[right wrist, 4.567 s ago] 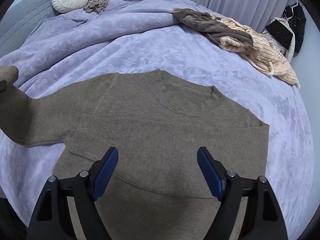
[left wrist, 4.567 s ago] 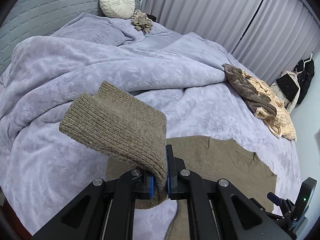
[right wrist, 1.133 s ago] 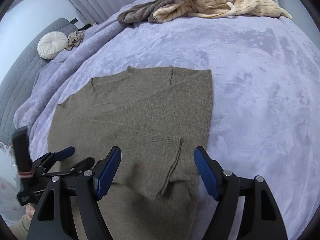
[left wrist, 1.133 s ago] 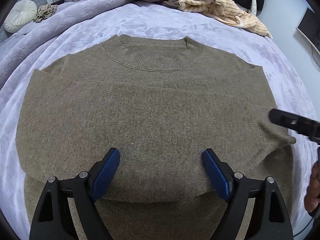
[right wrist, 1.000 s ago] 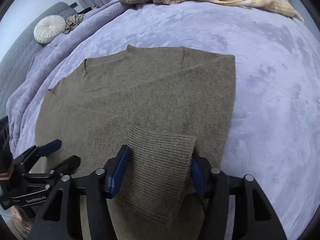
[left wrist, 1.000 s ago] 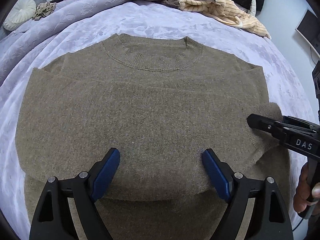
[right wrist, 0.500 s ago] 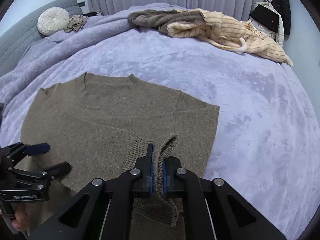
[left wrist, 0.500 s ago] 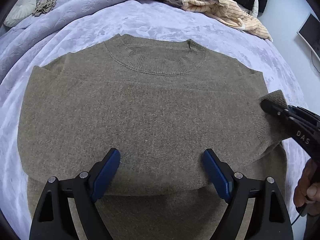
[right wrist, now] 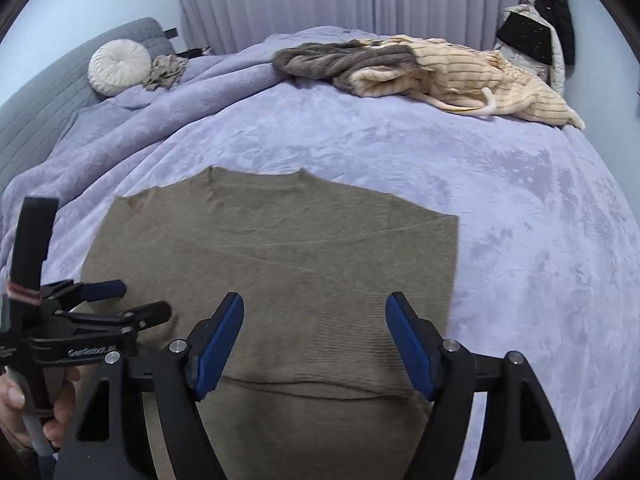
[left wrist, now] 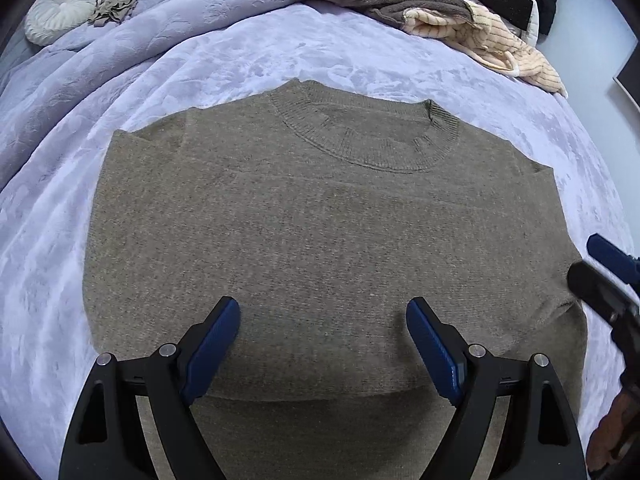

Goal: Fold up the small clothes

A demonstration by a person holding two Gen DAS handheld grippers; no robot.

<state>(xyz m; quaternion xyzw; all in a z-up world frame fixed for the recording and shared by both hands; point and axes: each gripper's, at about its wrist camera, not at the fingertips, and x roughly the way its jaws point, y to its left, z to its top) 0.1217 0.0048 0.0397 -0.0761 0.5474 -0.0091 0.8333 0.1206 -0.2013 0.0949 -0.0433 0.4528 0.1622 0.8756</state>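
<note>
An olive-brown knit sweater (left wrist: 320, 232) lies flat on the lavender bed cover, collar away from me, both sleeves folded across its body. It also shows in the right wrist view (right wrist: 280, 280). My left gripper (left wrist: 323, 344) is open and empty, just above the sweater's lower part. My right gripper (right wrist: 314, 340) is open and empty over the sweater's right side, above the folded sleeve's cuff. The right gripper's tips (left wrist: 600, 268) show at the right edge of the left wrist view. The left gripper (right wrist: 128, 300) shows open at the left of the right wrist view.
A heap of grey and cream striped clothes (right wrist: 420, 68) lies at the far side of the bed. A round white cushion (right wrist: 118, 66) and a small beige garment (right wrist: 166, 70) sit by the grey headboard. Dark clothes (right wrist: 548, 8) hang at the far right. Curtains stand behind.
My right gripper has let go of the sleeve cuff it pinched half a second ago and opened; the cuff now lies flat on the sweater. My left gripper stays open.
</note>
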